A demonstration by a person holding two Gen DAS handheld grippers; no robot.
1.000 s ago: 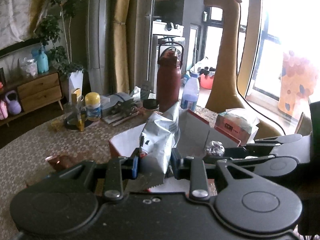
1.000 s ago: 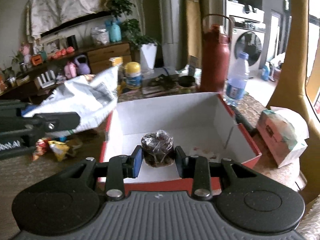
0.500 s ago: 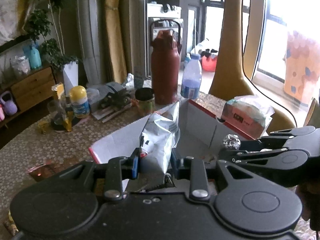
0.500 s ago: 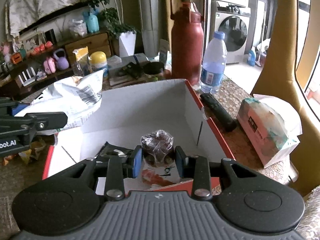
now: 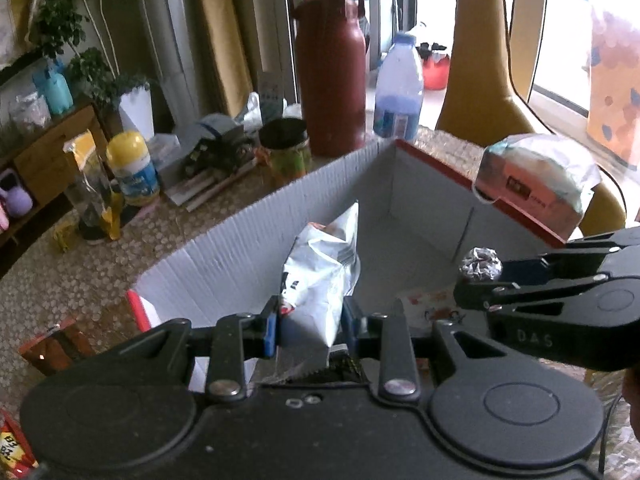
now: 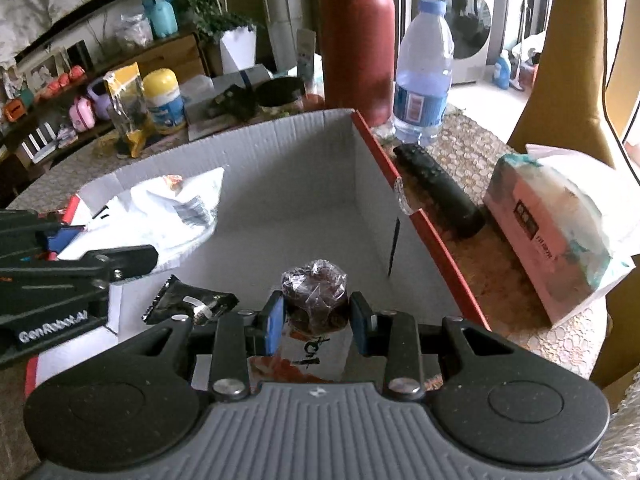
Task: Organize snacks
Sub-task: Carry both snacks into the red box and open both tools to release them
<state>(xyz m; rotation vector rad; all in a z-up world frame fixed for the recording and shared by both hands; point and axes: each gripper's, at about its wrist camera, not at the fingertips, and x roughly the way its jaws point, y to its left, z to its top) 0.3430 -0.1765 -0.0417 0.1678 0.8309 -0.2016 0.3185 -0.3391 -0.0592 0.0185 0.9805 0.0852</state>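
Note:
My left gripper (image 5: 310, 326) is shut on a crinkled silver-white snack bag (image 5: 320, 272), held inside the open cardboard box (image 5: 248, 228) with red outer sides. The right gripper (image 6: 316, 320) is shut on a small dark snack in clear wrap (image 6: 314, 294), low over the box's floor near its right wall (image 6: 400, 208). In the right wrist view the silver bag (image 6: 168, 212) and left gripper (image 6: 80, 272) sit at the left. In the left wrist view the right gripper (image 5: 480, 276) holds its foil-looking snack (image 5: 482, 264) at the right. A black packet (image 6: 188, 304) and a printed wrapper (image 6: 312, 356) lie in the box.
Behind the box stand a dark red flask (image 5: 332, 68), a water bottle (image 6: 422, 76), a yellow-capped tub (image 5: 132, 168) and a jar (image 5: 284, 148). A tissue pack (image 6: 560, 232) and a black remote (image 6: 436, 192) lie right of the box. Loose snack packets (image 5: 52, 344) lie left.
Both grippers moved forward and down into the box, each still holding its snack. The box's inside now fills both views, and packets on its floor have come into sight.

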